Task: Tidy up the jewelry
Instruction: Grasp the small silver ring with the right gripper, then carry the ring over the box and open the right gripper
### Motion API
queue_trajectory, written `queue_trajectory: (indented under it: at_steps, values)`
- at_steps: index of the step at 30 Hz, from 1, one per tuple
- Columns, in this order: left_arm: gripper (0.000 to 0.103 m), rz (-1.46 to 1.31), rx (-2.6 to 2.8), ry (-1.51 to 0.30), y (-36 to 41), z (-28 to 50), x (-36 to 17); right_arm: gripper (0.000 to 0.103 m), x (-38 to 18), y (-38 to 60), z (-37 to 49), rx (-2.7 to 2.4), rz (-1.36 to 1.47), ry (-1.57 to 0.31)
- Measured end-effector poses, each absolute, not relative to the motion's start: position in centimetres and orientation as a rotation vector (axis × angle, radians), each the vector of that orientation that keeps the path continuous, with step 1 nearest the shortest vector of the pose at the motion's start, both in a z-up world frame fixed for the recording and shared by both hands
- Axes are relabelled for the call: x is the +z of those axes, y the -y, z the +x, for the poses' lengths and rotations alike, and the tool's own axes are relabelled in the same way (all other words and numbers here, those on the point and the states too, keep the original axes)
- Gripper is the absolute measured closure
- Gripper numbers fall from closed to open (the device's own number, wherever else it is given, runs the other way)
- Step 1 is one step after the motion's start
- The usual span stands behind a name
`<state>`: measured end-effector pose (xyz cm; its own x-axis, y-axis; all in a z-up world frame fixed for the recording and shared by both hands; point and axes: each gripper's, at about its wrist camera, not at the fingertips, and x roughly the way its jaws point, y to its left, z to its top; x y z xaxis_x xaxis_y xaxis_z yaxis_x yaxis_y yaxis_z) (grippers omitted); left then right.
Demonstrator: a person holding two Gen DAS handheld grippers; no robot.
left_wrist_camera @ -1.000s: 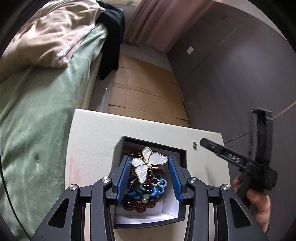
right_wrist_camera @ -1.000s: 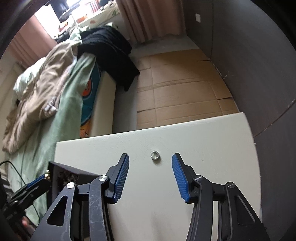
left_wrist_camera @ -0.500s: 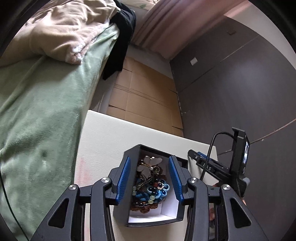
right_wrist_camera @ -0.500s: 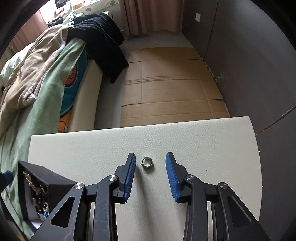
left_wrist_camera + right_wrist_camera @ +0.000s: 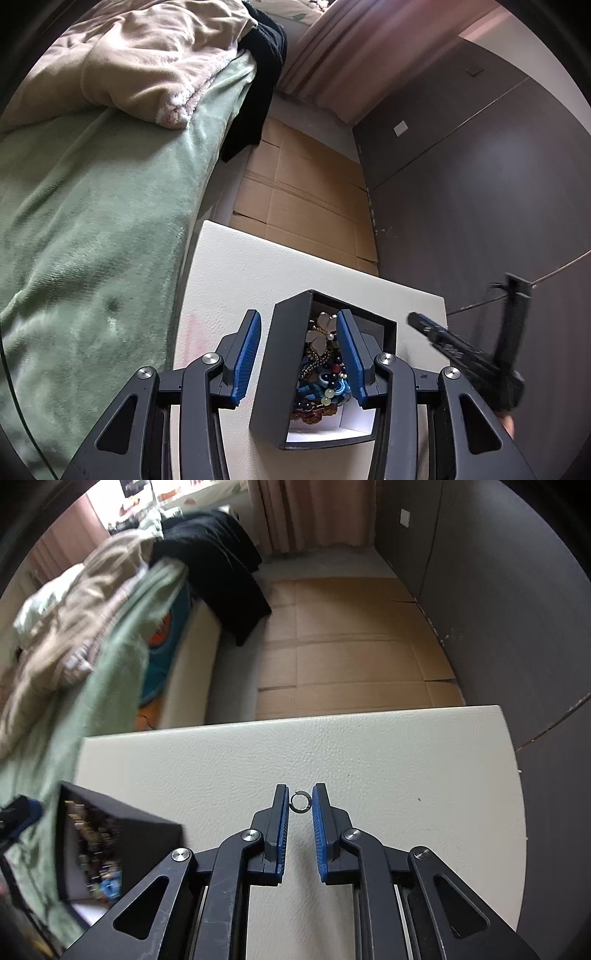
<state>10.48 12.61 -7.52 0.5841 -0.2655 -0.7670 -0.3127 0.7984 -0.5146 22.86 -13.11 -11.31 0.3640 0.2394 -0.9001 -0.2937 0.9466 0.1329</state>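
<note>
Presently one silver ring (image 5: 300, 802) lies on the white surface (image 5: 406, 775) between the right hand-held gripper's (image 5: 300, 805) nearly closed pads, contact unclear. Left hand-held gripper (image 5: 295, 354), open, straddles one wall of the single black jewelry box (image 5: 273, 369).

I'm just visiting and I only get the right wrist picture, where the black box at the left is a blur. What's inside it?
Observer: In the left wrist view the open black cardboard box is full, and a white petal-shaped brooch with a gold rim lies on top.
Visitor: Is there anything colourful under it?
Observer: Yes, blue cord knots with pale green beads sit lower down, nearer the camera.
Visitor: And where is the other tool?
Observer: The left tool straddles a side wall of the box, with one side outside it and the other inside, beside the brooch.
</note>
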Motion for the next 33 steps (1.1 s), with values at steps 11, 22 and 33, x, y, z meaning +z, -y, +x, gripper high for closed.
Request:
queue_trajectory:
  at_steps: [11, 22, 33]
  values:
    - [0.059, -0.641, 0.073, -0.94, -12.4, 8.4, -6.8, 0.089, -6.3, 12.1, 18.9, 0.457, -0.012, -1.037]
    - [0.042, -0.613, 0.101, -0.943, -12.8, 7.0, -6.7, 0.089, -4.5, 8.9, 15.7, 0.597, 0.005, -0.975]
    - [0.011, -0.61, 0.113, -0.873, -13.1, 5.6, -5.5, 0.039, -2.8, 9.6, 14.9, 0.592, 0.089, -0.904]
